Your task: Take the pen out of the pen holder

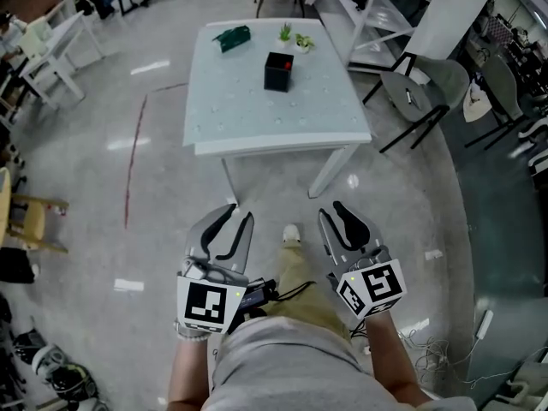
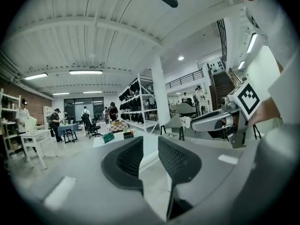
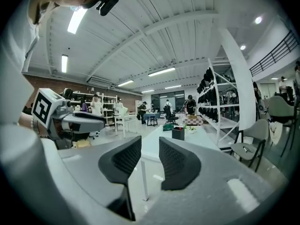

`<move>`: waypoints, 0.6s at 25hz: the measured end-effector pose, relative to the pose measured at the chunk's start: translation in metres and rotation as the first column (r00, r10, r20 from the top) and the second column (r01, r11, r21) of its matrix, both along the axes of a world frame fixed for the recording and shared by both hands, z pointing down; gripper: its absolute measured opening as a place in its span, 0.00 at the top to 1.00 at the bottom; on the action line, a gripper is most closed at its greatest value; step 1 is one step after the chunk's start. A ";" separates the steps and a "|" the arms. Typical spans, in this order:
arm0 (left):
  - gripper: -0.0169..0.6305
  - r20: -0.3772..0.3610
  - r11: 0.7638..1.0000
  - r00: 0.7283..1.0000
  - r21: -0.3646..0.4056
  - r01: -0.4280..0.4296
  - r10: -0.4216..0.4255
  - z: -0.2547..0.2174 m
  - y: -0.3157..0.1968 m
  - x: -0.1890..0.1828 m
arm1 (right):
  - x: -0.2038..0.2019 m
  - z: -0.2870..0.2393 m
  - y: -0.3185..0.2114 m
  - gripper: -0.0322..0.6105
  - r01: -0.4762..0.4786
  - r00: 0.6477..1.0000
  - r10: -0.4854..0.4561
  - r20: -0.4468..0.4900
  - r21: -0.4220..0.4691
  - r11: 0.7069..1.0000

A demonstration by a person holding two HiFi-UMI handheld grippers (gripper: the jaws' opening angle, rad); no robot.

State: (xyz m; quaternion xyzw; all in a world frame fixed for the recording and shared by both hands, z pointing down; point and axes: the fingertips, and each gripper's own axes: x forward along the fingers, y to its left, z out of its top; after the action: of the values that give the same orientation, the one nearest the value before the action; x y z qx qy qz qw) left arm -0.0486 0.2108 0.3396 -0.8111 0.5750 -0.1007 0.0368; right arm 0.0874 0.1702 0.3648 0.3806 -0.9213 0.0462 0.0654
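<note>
The black pen holder point(image 1: 278, 70) stands on the white table point(image 1: 257, 118), far ahead of both grippers. A small red bit shows at its top; the pen itself is too small to make out. My left gripper point(image 1: 239, 215) and right gripper point(image 1: 332, 210) are held side by side near my body, short of the table, both open and empty. In the right gripper view the holder point(image 3: 178, 133) appears beyond the open jaws point(image 3: 150, 144). In the left gripper view it point(image 2: 127, 135) is tiny, left of the gap between the jaws point(image 2: 150, 142).
A green object point(image 1: 231, 38) and small potted plants point(image 1: 293, 38) sit at the table's far side. Chairs point(image 1: 424, 97) stand to the right of the table, white furniture point(image 1: 51, 50) to the left. People stand far off in the room.
</note>
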 end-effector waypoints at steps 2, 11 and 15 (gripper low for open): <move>0.82 -0.003 1.000 1.000 0.008 0.006 -0.006 -0.001 -0.002 -0.001 | 0.000 -0.001 -0.004 0.76 0.001 1.000 -0.001 -0.001 0.004 1.000; 0.83 -0.009 1.000 1.000 0.003 0.029 -0.029 0.002 -0.040 -0.004 | -0.002 -0.003 -0.042 0.76 0.015 1.000 -0.015 0.027 0.007 1.000; 0.82 -0.010 0.998 0.998 0.012 0.055 -0.055 0.002 -0.067 -0.007 | -0.005 -0.001 -0.068 0.76 0.032 0.999 -0.032 0.019 0.008 0.999</move>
State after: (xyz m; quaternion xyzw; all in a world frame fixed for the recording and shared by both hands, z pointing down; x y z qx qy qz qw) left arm -0.0553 0.1442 0.3413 -0.7953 0.5977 -0.0944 0.0361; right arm 0.0826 0.1021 0.3637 0.3654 -0.9281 0.0451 0.0560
